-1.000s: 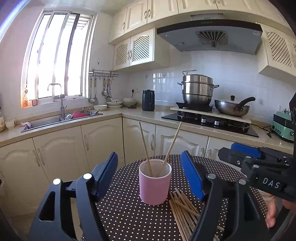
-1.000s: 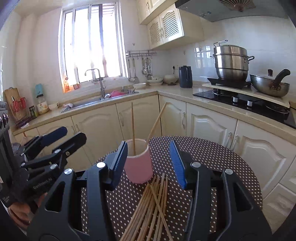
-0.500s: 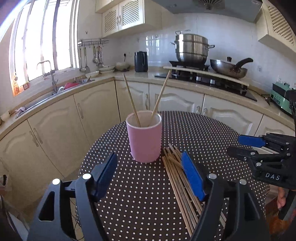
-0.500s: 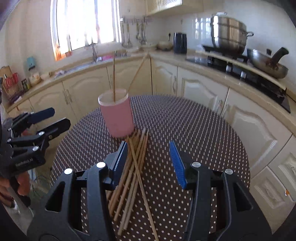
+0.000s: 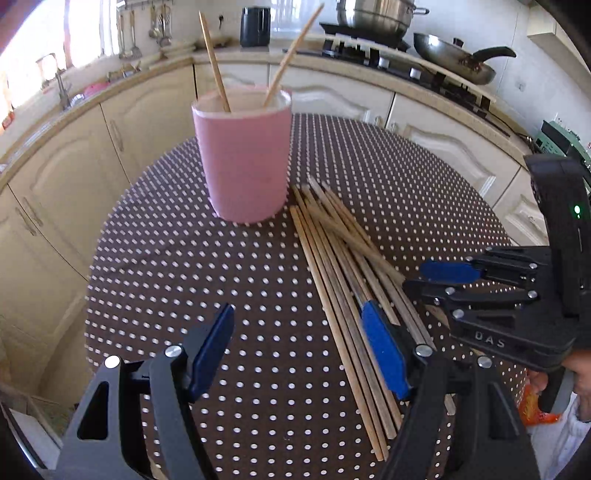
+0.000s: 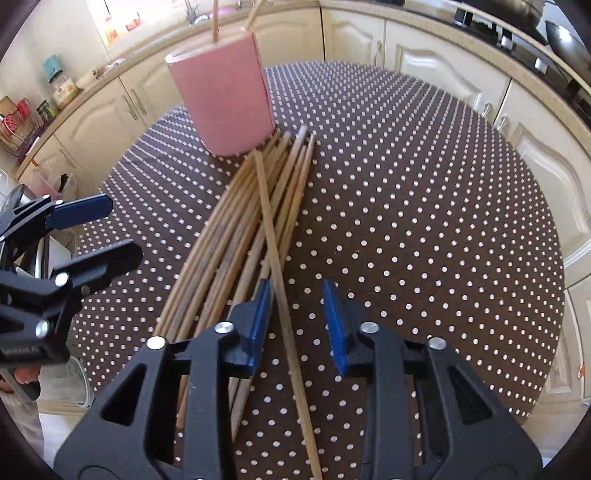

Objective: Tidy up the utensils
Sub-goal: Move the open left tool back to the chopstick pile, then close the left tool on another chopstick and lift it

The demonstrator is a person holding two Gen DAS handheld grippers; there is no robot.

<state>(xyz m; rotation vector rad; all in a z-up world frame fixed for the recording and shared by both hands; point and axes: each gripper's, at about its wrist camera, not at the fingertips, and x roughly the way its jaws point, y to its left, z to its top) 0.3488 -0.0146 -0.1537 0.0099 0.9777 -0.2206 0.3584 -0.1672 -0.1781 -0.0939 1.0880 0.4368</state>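
A pink cup point(image 5: 243, 162) point(image 6: 225, 99) stands on the dotted round table point(image 5: 207, 266) with two chopsticks point(image 5: 216, 62) leaning in it. Beside it lies a pile of wooden chopsticks point(image 5: 343, 266) point(image 6: 236, 221). One chopstick point(image 6: 271, 236) lies across the pile and runs between the jaws of my right gripper point(image 6: 295, 291) point(image 5: 443, 277). Those jaws are closing, and the pads are not pressing on the chopstick. My left gripper point(image 5: 299, 332) point(image 6: 92, 229) stands open low over the table with nothing between its fingers. Its right finger point(image 5: 384, 350) hangs over the pile.
Cream cabinets point(image 5: 122, 122) and a counter curve around the table's far side. A stove with a pan point(image 5: 454, 59) and a black kettle point(image 5: 255, 26) sit on the counter. The table's edge point(image 6: 554, 280) drops off at the right. A hand point(image 5: 576, 380) holds the right gripper.
Both grippers have sunk and tipped downward toward the table. The right gripper's jaws have narrowed around the crossing chopstick. The left jaws keep the same width.
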